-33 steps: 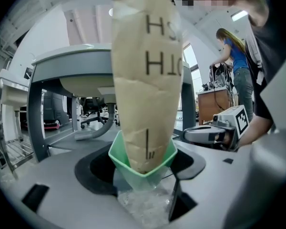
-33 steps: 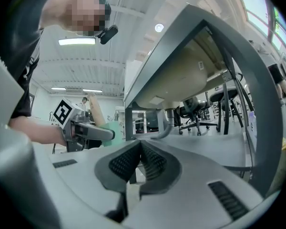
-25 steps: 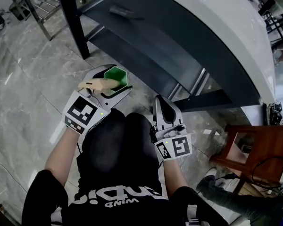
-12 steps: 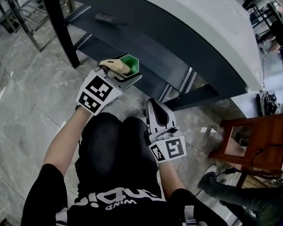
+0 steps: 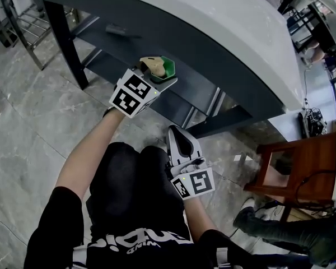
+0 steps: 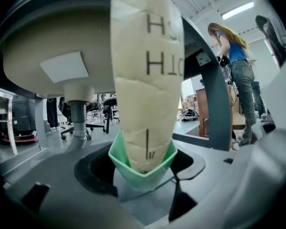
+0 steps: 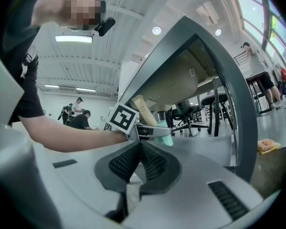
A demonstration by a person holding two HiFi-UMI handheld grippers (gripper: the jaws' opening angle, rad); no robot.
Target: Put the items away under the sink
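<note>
1. Grip state. My left tongs (image 5: 158,76) are clamped on a green cup (image 5: 168,70), from which a tan packet (image 5: 152,64) stands out. My right tongs (image 5: 182,144) are pressed together with nothing between them and hang low over my lap, well apart from the load.
2. Position of the load. The cup is raised to the near edge of the dark shelf (image 5: 109,58) under the white desk (image 5: 213,21). It rests on nothing yet.
3. Hazard, clearance. In the left gripper view the packet (image 6: 145,75) rises far above the cup (image 6: 143,168) toward the underside of the basin (image 6: 52,42). Pushed farther in at this height, its top could catch the basin or the desk edge and be levered out.
4. Hazard, obstruction. The drain pipe (image 6: 78,123) hangs just left of the load. A leftward drift could knock the cup against it.
5. Hazard, grip. The packet seems to sit loose in the cup, so a tilt on release would likely spill it onto the floor.
6. View comparison. Only the left gripper view shows the basin, the pipe and the print on the packet, because the desk top hides them from the head view. Only the head view shows the shelf tiers and the load's place at their edge. The right gripper view shows its own closed tongs (image 7: 140,163) and, from the side, the packet (image 7: 144,111) leaning.
</note>
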